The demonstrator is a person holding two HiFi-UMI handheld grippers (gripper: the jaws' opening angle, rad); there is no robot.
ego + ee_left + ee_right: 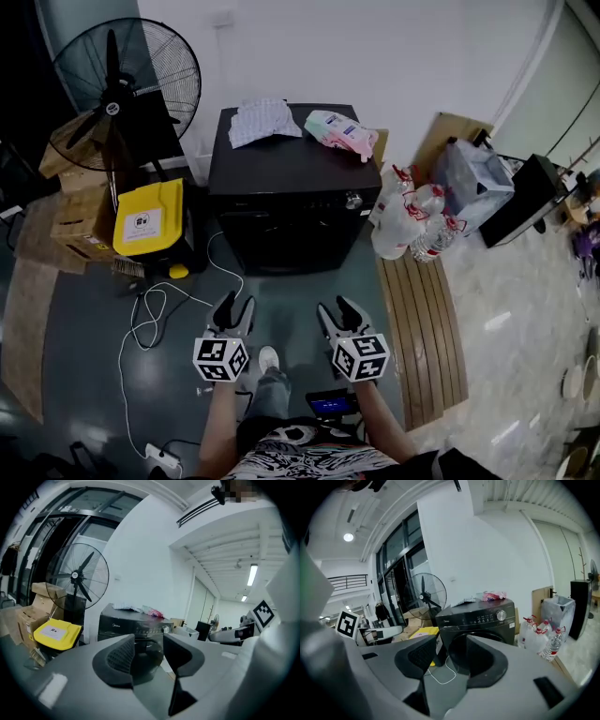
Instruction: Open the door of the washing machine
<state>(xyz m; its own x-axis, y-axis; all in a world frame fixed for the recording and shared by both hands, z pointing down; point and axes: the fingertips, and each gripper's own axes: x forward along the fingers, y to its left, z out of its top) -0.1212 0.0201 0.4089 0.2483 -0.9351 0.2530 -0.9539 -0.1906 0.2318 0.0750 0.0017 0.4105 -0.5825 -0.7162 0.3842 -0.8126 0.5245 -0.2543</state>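
A black front-loading washing machine (286, 183) stands against the white wall, its round door (286, 242) shut; it also shows in the left gripper view (133, 625) and the right gripper view (480, 618). Both grippers hover side by side in front of it, well short of the door. My left gripper (234, 307) is open with nothing between its jaws. My right gripper (337, 309) is open and empty too. Each pair of jaws frames the machine's door from a distance.
A folded cloth (262, 119) and a pink packet (339, 131) lie on the machine's top. A standing fan (122, 75), cardboard boxes (80, 220) and a yellow bin (150, 217) sit to the left. Water bottles (412, 220) and wooden planks (422, 328) lie right. A white cable (150, 314) crosses the floor.
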